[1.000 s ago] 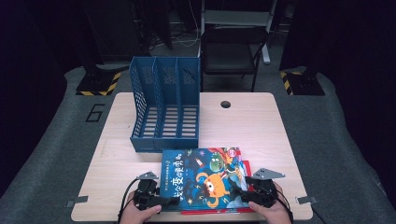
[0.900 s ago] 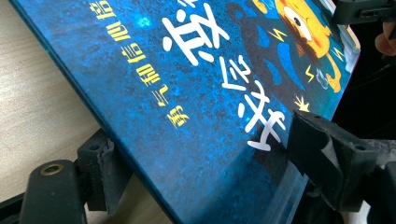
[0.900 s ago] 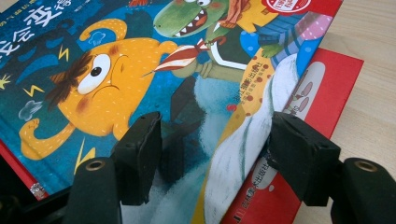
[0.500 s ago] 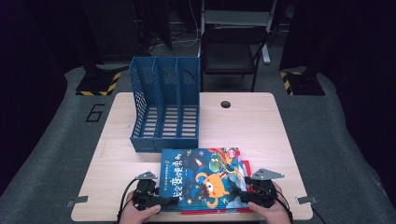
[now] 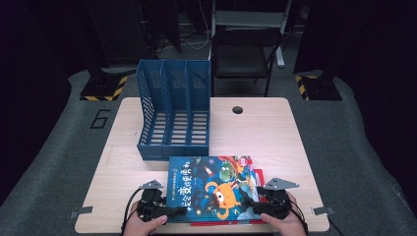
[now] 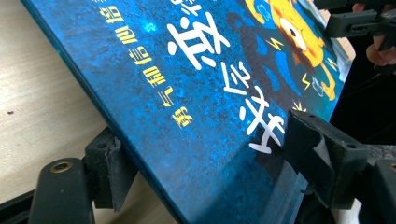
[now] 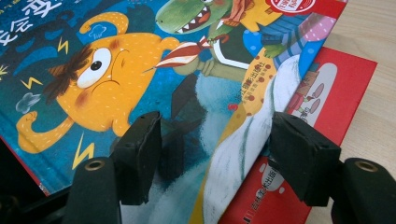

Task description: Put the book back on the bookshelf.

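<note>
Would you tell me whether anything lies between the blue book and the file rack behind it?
Nothing visible does: the table is bare between the blue book and the rack's open front, just beyond the book's far edge.

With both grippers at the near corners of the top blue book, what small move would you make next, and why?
Probably close both grippers and lift. The left gripper straddles the blue book at its near left corner, jaws apart. The right gripper straddles its near right edge, also open. The red book lies beneath, and the blue file rack stands empty behind.
</note>
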Action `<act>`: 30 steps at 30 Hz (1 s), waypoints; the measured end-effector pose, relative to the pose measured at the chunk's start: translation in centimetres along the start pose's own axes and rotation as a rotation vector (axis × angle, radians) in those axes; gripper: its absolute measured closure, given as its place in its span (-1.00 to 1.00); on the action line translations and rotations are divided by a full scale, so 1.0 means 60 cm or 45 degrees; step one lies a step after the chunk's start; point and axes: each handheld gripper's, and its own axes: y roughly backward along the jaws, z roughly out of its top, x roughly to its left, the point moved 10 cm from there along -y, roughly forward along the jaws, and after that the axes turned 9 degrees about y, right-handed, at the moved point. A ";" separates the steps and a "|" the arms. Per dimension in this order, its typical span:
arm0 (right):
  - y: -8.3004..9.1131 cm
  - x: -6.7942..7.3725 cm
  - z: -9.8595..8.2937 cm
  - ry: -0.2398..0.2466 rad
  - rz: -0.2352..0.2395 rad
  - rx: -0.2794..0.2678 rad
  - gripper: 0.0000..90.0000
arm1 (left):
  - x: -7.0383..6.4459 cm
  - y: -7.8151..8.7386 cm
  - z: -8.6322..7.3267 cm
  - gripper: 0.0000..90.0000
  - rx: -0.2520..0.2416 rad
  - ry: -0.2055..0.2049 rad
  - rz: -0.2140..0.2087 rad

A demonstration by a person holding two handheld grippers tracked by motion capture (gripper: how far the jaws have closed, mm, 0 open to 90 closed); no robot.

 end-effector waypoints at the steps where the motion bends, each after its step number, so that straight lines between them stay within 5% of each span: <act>1: 0.000 0.000 0.000 0.004 0.001 0.001 -0.24 | -0.001 0.001 0.001 -0.50 -0.010 0.007 -0.005; 30: -0.007 0.016 0.006 0.013 0.073 -0.015 -0.28 | 0.004 0.037 0.023 -0.26 -0.079 0.040 -0.020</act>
